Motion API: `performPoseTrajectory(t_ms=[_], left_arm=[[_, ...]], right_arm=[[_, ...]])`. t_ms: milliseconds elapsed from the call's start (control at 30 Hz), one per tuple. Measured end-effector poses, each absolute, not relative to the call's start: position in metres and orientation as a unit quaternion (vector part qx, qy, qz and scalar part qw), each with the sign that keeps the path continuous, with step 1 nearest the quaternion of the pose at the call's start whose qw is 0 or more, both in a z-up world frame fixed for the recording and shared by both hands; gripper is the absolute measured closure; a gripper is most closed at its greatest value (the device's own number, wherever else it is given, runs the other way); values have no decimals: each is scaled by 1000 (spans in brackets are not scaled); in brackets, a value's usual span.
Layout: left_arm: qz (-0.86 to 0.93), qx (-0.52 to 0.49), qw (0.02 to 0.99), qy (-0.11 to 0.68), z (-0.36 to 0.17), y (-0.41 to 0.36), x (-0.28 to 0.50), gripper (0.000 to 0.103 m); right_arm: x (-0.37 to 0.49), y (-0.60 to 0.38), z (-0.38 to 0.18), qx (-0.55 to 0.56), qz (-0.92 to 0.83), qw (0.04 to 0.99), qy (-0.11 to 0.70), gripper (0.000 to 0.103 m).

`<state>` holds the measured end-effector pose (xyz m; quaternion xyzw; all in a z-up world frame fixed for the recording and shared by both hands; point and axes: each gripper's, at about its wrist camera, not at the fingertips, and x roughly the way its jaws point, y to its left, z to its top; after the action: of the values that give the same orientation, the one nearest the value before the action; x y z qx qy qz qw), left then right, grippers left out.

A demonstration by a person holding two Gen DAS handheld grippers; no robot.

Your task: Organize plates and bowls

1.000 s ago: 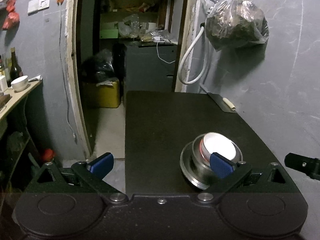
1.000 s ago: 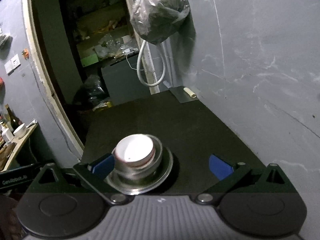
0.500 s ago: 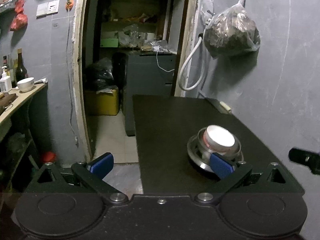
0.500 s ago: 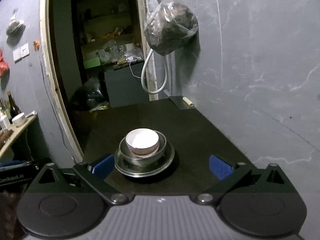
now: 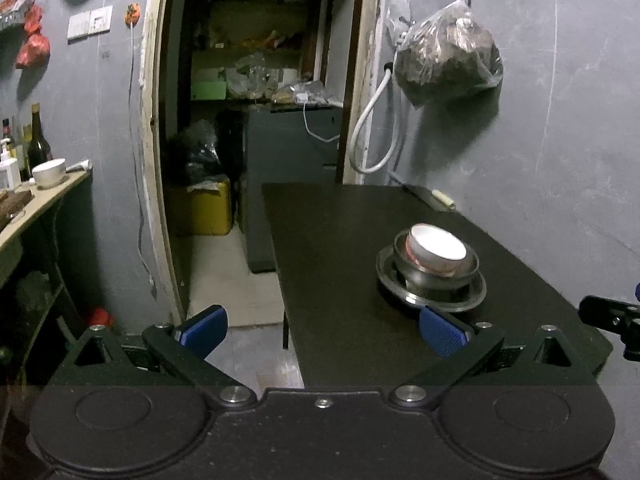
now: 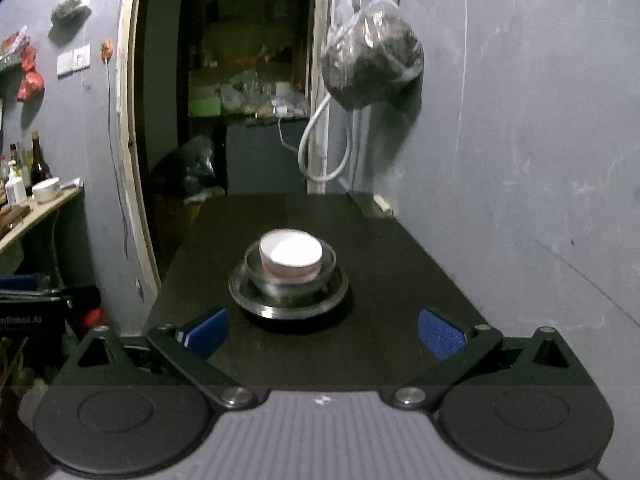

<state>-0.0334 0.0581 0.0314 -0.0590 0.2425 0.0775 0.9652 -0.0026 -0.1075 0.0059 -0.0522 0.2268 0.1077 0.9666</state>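
A stack sits on the black table [image 5: 340, 240] [image 6: 400, 280]: a white bowl [image 5: 438, 248] [image 6: 291, 254] nested in a steel bowl [image 5: 424, 278] [image 6: 288, 286], which rests on a steel plate [image 5: 400, 292] [image 6: 276, 310]. My left gripper [image 5: 322, 330] is open and empty, near the table's front left corner, with the stack ahead of its right finger. My right gripper [image 6: 322, 332] is open and empty, back from the stack, which lies ahead between its fingers. Part of the right gripper [image 5: 612, 320] shows at the right edge of the left wrist view.
A grey wall [image 6: 520, 160] runs along the table's right side, with a hanging bag [image 5: 448, 56] [image 6: 372, 64] and a white hose [image 5: 370, 128]. Beyond the table is a dark doorway [image 5: 256, 100]. A shelf at left [image 5: 36, 200] holds bottles and a white bowl [image 5: 49, 172].
Both grippers have drawn back and risen away from the stack, which now looks smaller and farther off. The stack has stayed in place.
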Motion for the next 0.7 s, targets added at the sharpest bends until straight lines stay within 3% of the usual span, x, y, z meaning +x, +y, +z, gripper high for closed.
performPoseTrajectory(t_ms=[200,700], left_arm=[[85,-66,954,280,13,55,-33,1],[58,-56,961,263,13,44,-45,1]], right_arm=[[-4,-120,-7,-54,97,959,262,0],[3,-130,-17,-39,95,951,291,0]])
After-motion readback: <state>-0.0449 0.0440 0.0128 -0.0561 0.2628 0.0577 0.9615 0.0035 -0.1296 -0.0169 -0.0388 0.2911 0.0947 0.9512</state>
